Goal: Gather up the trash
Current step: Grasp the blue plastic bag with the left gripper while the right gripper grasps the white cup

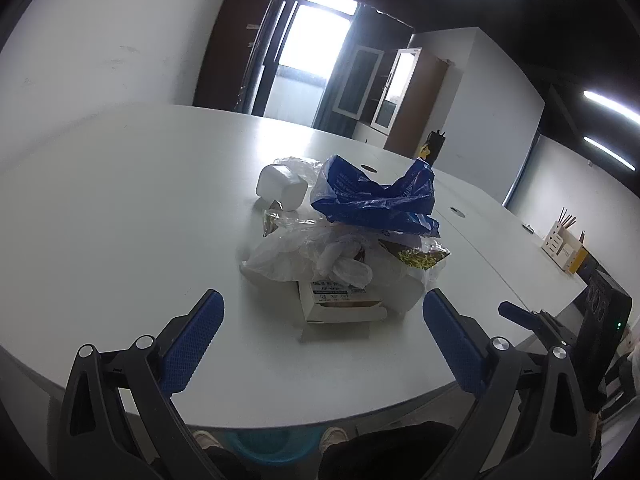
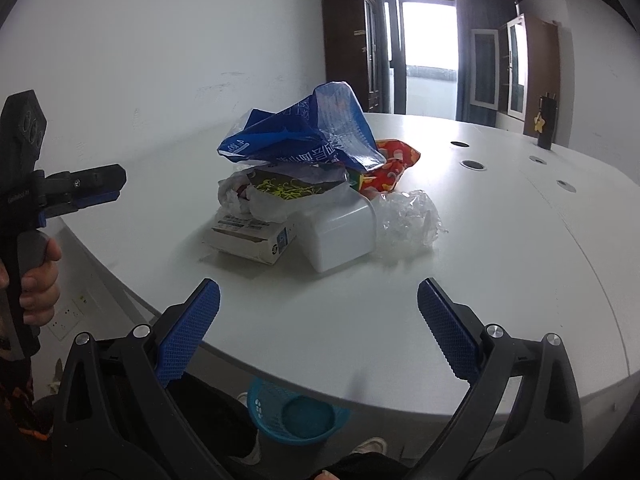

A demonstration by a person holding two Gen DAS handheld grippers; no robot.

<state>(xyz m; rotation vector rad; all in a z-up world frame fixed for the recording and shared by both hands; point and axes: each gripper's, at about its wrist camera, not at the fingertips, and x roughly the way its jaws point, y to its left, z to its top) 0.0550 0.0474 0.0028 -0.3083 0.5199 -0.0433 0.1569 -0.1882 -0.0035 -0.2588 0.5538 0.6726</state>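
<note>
A pile of trash lies on the white table (image 1: 120,200). It holds a blue plastic bag (image 1: 372,196) (image 2: 308,132), a white plastic tub (image 1: 282,186) (image 2: 340,236), a white cardboard box (image 1: 340,304) (image 2: 250,240), crumpled clear plastic (image 2: 408,220), a white bag (image 1: 288,256) and a red wrapper (image 2: 394,164). My left gripper (image 1: 322,320) is open and empty just short of the box. My right gripper (image 2: 318,308) is open and empty in front of the tub. A blue basket (image 2: 296,412) (image 1: 260,446) stands on the floor under the table edge.
A dark bottle (image 2: 546,126) (image 1: 432,148) stands far back on the table. A pen holder (image 1: 564,246) sits at the right edge. Round cable holes (image 2: 474,165) dot the tabletop. The left gripper (image 2: 80,190) shows at the left of the right wrist view.
</note>
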